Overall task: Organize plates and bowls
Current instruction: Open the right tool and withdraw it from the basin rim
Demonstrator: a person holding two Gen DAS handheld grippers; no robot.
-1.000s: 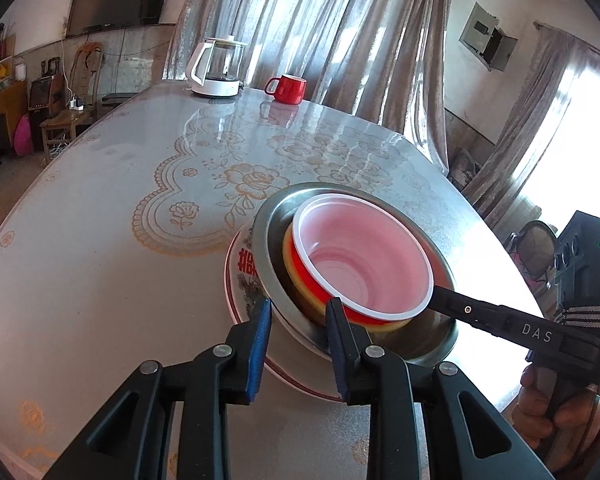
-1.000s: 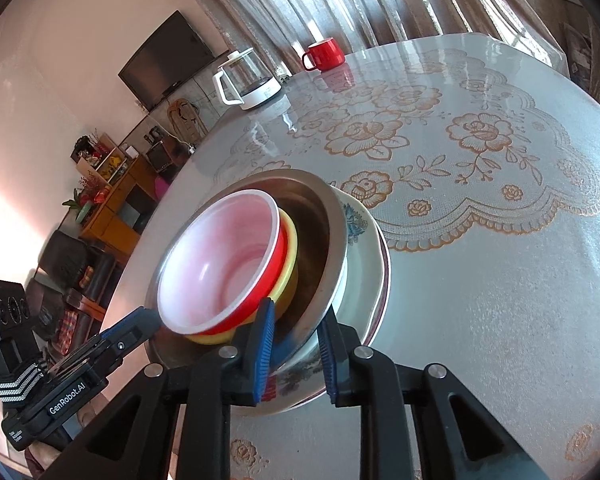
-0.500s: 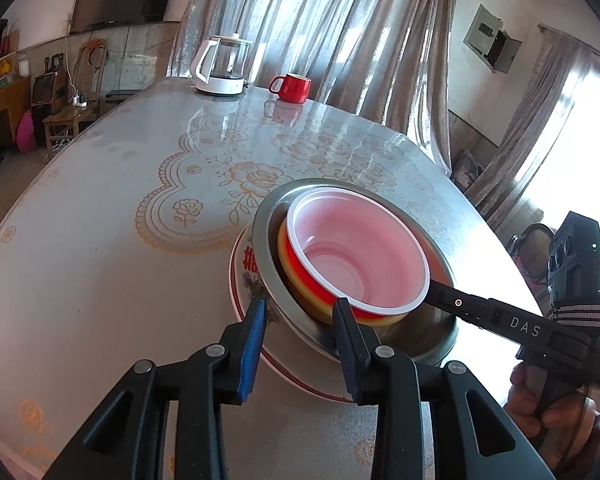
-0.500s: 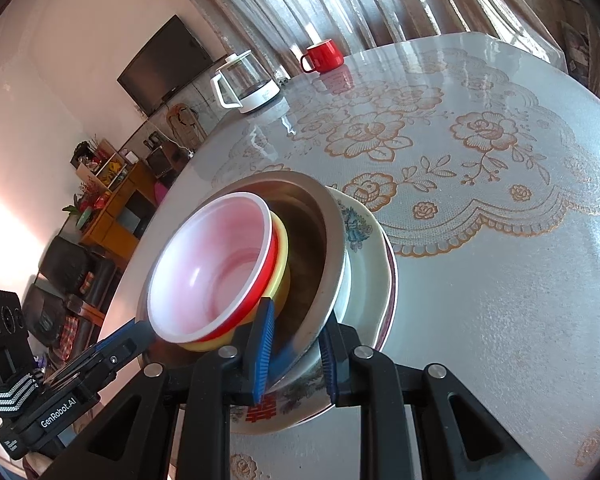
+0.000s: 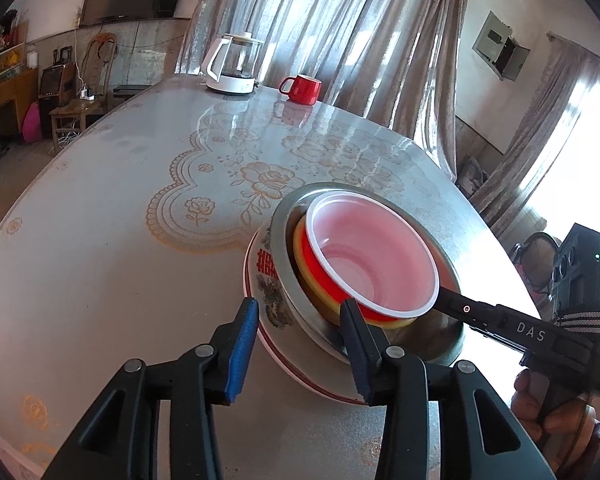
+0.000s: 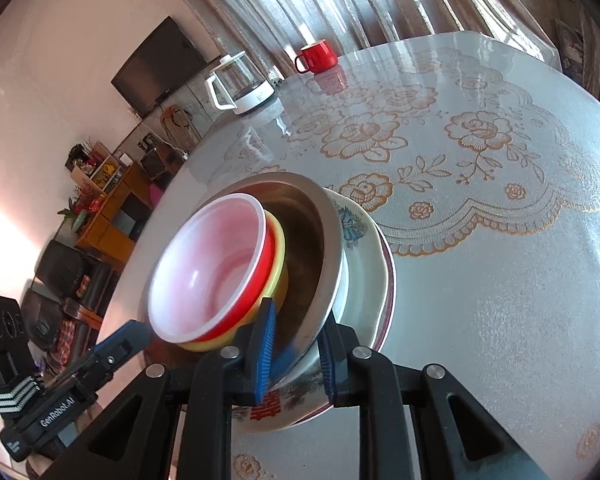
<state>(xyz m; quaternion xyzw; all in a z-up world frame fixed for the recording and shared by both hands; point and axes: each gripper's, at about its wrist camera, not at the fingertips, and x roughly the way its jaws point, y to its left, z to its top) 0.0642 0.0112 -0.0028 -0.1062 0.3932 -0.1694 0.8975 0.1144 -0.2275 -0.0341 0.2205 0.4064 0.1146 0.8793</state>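
Steel bowl [image 6: 320, 240] rim within right tool [image 6: 296, 344]

left claw [image 5: 296, 340] | black arms, blue pads, silver screws

Counted at frame centre: one red plastic bowl [image 5: 374, 264], one yellow bowl [image 6: 277, 258], one steel bowl [image 6: 314, 240], one patterned ceramic plate [image 6: 366, 264]. Upper frame: one red mug [image 5: 302, 89], one glass kettle [image 5: 233, 65].

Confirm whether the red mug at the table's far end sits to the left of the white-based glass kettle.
No. In the left wrist view the red mug stands right of the white-based glass kettle.
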